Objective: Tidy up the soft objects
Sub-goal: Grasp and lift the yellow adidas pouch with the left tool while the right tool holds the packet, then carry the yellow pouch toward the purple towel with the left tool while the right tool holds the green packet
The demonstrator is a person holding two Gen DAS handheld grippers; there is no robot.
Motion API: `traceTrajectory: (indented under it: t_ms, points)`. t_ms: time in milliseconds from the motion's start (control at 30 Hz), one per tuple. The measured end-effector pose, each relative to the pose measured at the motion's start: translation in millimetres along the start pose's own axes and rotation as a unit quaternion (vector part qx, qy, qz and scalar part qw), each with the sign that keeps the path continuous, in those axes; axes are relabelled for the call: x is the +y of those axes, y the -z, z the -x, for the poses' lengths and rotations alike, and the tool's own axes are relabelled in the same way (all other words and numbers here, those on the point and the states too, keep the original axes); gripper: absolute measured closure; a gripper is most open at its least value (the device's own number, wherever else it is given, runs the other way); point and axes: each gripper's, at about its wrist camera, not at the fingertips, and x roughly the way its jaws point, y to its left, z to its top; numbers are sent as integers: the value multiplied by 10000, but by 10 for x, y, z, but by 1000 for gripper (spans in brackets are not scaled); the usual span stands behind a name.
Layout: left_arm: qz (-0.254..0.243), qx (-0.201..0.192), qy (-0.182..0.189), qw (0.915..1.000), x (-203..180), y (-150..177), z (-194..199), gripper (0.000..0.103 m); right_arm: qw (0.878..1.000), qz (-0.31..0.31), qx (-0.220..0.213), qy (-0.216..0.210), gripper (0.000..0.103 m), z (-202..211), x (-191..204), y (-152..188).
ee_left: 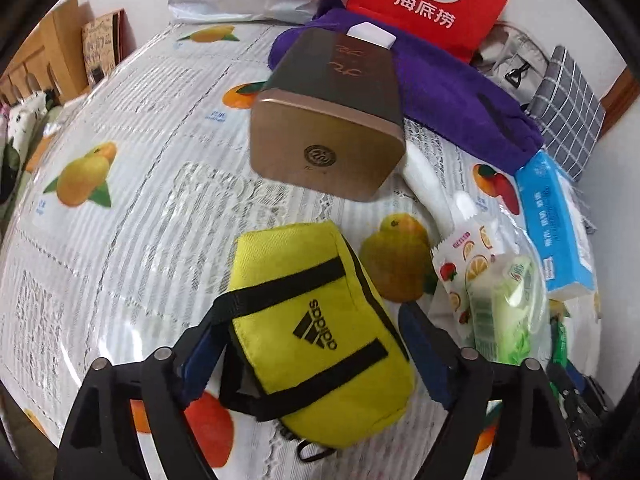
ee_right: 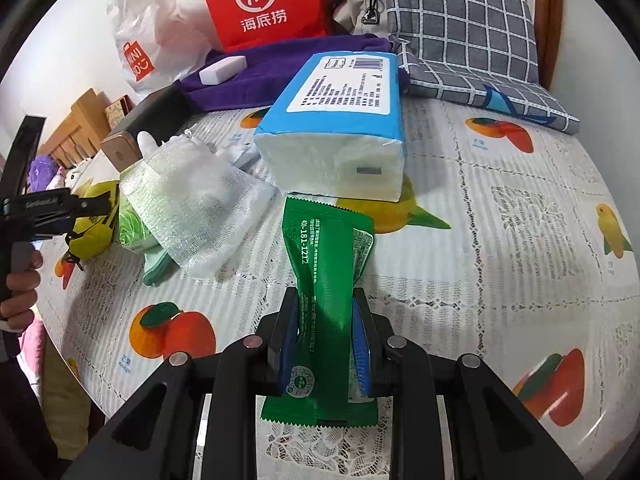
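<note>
A yellow pouch marked with a black logo is seen lying on the fruit-printed tablecloth, between the spread blue-padded fingers of the left gripper; contact between pads and pouch cannot be determined. Beyond the pouch, a gold-ended box is shown, resting partly on a purple towel. A white block is placed on the box's far end. Right of the pouch, a fruit-printed sachet, a green packet and a blue tissue pack are grouped. Behind the towel, a red bag is stood.
</note>
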Motion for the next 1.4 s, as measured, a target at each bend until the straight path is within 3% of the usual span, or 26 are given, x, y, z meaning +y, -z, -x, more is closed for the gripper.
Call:
traceTrajectory:
  t_ms: [233,333,433,633,1400]
  points:
    - [-764,-127,-745,9942,-329,85,-124,8,10000,43,-5,-7,78,-26,20,-28]
    - [-798,-220,-572,9949,-331,133,-77,10,10000,68,-15,30,78,-27,32,-38]
    - [-870,-282,-553,9943,-329,172,-18,23,10000,77,-29,50,78,-9,39,-53]
    - [-693,-269,-168,9971,-165,187,104,36,9998,132,-121,75,78,108,75,-94]
    - [-751,-1126,80,9908,-98,-93,937,37,9977,336,-592,66,78,623,302,-484]
